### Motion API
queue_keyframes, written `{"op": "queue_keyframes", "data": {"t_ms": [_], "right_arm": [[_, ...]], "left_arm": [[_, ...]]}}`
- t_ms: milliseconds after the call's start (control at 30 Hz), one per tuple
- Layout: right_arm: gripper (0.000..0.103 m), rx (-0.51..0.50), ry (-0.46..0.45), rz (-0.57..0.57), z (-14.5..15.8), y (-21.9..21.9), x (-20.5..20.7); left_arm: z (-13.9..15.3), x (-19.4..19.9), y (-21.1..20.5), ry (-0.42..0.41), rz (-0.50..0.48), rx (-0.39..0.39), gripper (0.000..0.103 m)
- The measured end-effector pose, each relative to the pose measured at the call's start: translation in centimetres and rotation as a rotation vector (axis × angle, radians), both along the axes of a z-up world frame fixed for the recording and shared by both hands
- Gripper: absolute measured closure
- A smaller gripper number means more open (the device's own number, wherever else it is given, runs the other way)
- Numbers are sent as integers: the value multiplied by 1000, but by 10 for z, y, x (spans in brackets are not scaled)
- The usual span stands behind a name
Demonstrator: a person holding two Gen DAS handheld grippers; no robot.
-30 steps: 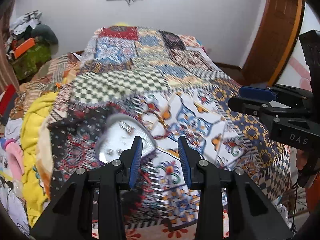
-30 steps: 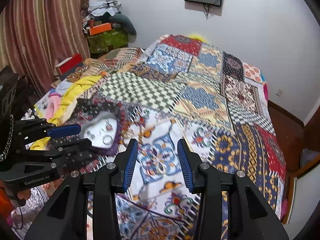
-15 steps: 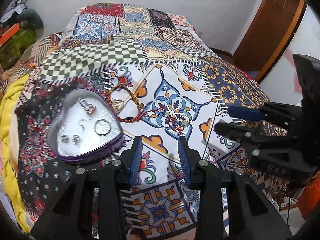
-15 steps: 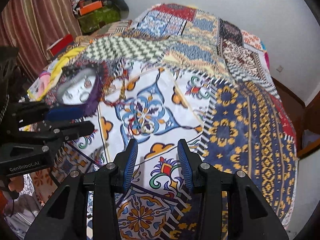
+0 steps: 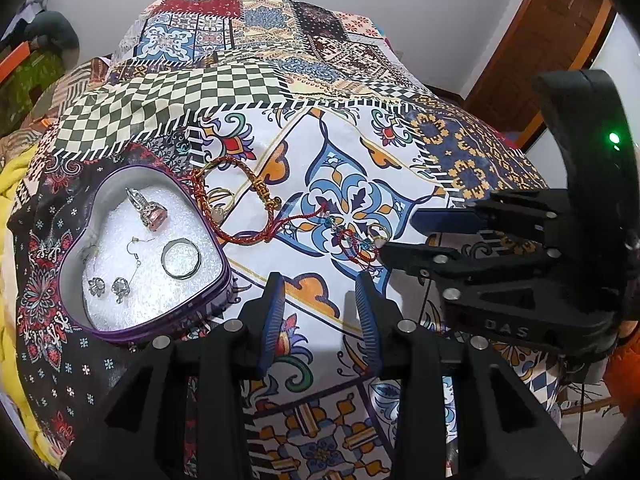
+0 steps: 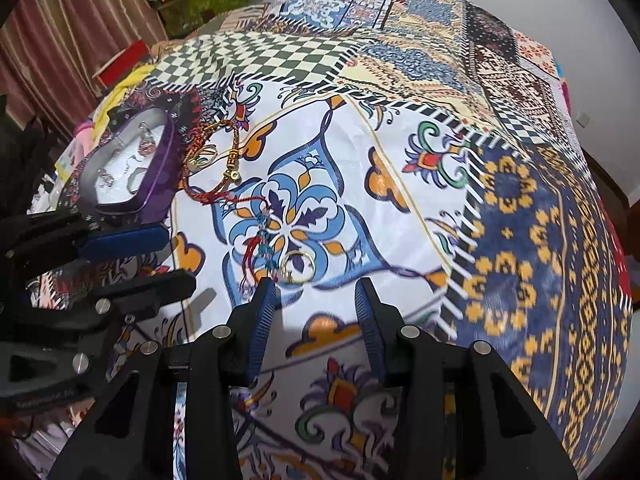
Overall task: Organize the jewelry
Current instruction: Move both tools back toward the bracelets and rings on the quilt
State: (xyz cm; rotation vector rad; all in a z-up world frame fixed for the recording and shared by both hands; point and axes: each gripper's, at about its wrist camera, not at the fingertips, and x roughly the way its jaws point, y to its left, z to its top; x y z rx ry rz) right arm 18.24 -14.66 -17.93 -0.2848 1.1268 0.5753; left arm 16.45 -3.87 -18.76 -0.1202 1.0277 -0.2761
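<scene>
- Left gripper, bottom centre of the left wrist view: black plastic frame, ribbed blue pads, jaws apart, nothing between them, over the patterned bedspread.
- Right gripper, bottom centre of the right wrist view: same black build with blue ribbed pads, jaws apart, empty; its left fingertip sits just beside a thin gold ring lying on the blue flower motif.
- Right gripper also shows at the right of the left view, tips near the gold ring.
- Bedspread: smooth printed cloth, patchwork of tile, floral and checker blocks, draped over a bed.
- Red thread bracelet, centre of the left view: thin cord with small teal beads and a tassel end, loose on the cloth, one end near the gold ring.
- Braided red-gold bracelet with a gold clasp, curled beside the tin's upper right rim; a small gold ring lies inside its loop.
- Heart-shaped tin, left of frame: purple metal wall, white sparkly foam liner.
- Inside the tin: silver ring with pink stone at top, plain silver band at right, pair of silver hook earrings at lower left.
- Far upper right: brown wooden door; plain white wall behind the bed.
</scene>
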Motion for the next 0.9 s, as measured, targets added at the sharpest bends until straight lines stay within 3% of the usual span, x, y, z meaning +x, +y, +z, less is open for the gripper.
{"op": "queue_keyframes", "data": {"t_ms": [233, 367, 667, 900], "right_arm": [[67, -27, -30, 35, -3, 9, 6], [94, -9, -25, 10, -1, 3, 10], [96, 41, -69, -24, 14, -17, 1], [96, 15, -121, -19, 28, -26, -6]], "left_arm": [[-5, 0, -2, 12, -12, -2, 67], [-5, -1, -3, 15, -14, -7, 67], [1, 11, -14, 14, -20, -17, 67], [-14, 30, -26, 60, -17, -13, 67]]}}
